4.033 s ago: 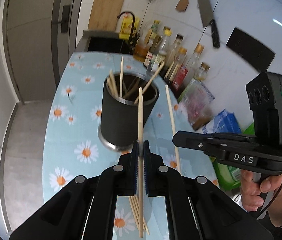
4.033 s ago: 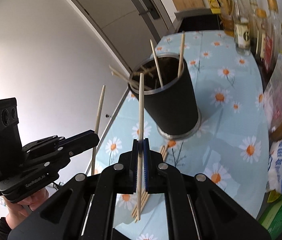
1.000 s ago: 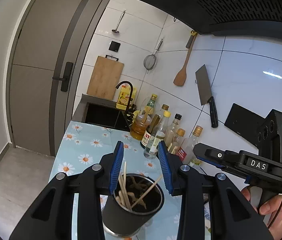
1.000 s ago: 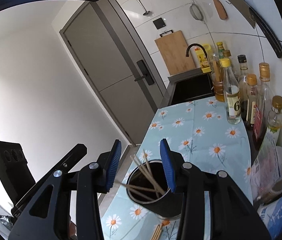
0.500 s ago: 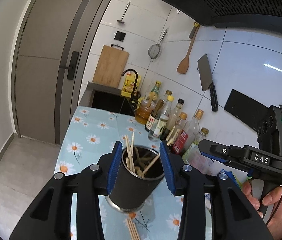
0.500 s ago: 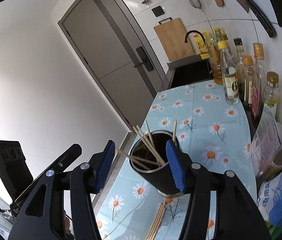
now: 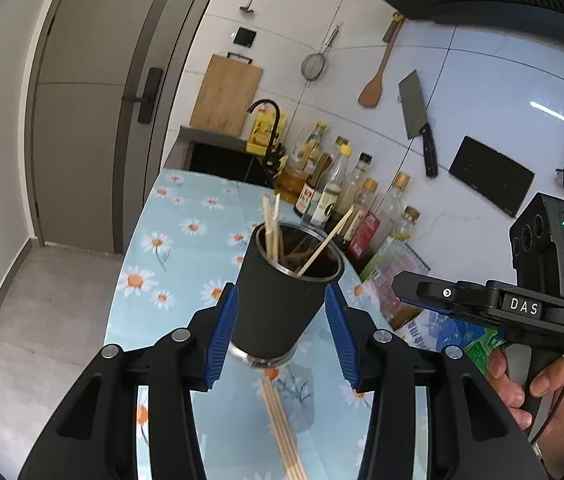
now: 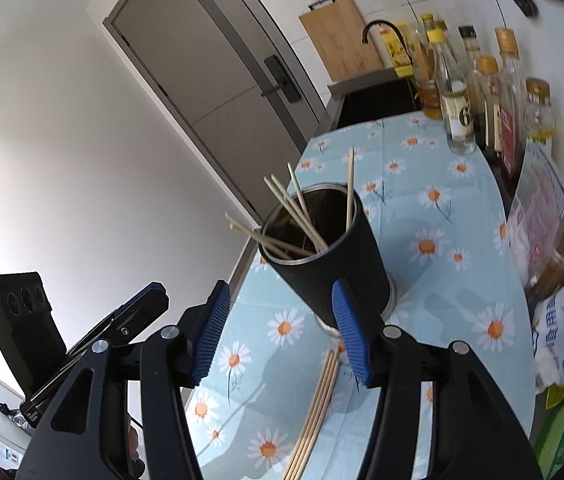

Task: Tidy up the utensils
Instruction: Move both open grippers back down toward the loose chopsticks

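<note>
1. A dark utensil holder (image 7: 282, 296) with a metal rim and base stands upright on the table (image 7: 178, 248), which wears a light blue cloth printed with daisies.
2. Several wooden chopsticks in the holder (image 8: 306, 216) lean against its rim at different angles, their tips fanning out above it.
3. A small bundle of loose chopsticks (image 8: 318, 396) lies flat on the cloth just in front of the holder's base.
4. The left gripper (image 7: 280, 334) hangs above the table with its jaws moderately wide; they have just been opening, and nothing is gripped between the blue pads, though the holder shows in the gap behind them.
5. The right gripper (image 8: 282, 332) is likewise empty, jaws apart and lately widened, with the loose bundle visible beyond the gap.
6. A hand (image 7: 538, 388) grips the right gripper's handle.
7. A row of bottles (image 7: 354, 204) stands along the tiled wall beside the holder.
</note>
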Motion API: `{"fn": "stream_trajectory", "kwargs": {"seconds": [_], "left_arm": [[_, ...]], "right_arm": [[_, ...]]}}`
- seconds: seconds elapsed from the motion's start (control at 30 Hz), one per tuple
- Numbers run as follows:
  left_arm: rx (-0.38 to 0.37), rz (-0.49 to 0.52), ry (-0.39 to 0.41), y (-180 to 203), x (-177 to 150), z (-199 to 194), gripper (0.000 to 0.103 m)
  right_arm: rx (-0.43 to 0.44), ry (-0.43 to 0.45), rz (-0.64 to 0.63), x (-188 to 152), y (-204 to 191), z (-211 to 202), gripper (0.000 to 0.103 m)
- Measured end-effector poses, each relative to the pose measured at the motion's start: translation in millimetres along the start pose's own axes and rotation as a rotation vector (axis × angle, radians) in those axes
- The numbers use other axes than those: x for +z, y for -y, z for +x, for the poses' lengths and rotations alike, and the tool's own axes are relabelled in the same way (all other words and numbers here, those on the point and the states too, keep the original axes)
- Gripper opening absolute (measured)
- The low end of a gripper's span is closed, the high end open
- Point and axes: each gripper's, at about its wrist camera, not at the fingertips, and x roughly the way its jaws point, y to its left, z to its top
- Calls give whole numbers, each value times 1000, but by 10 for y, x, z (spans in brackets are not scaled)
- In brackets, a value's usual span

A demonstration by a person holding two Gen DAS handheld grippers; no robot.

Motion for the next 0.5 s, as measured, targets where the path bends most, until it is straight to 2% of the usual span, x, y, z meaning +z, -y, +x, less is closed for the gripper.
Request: {"fn": "stream_trajectory", "kwargs": {"seconds": [0.23, 0.3, 0.43, 0.47, 0.5], "left_arm": [[11, -26, -60, -116, -181, 30, 44], [13, -24, -88, -139, -237, 61, 44], [14, -30, -139, -205, -344, 123, 44], [12, -34, -149, -228, -380, 134, 44], [8, -37, -163, -241, -403, 149, 44]], "right_arm": [[-52, -97, 27, -181, 43, 207, 54], [-106, -141, 30, -247, 62, 308, 54], [-127, -229, 78, -388, 137, 503, 53], [-118, -256, 101, -431, 165, 561, 53], [-118, -271, 113, -452, 185, 598, 45]]}}
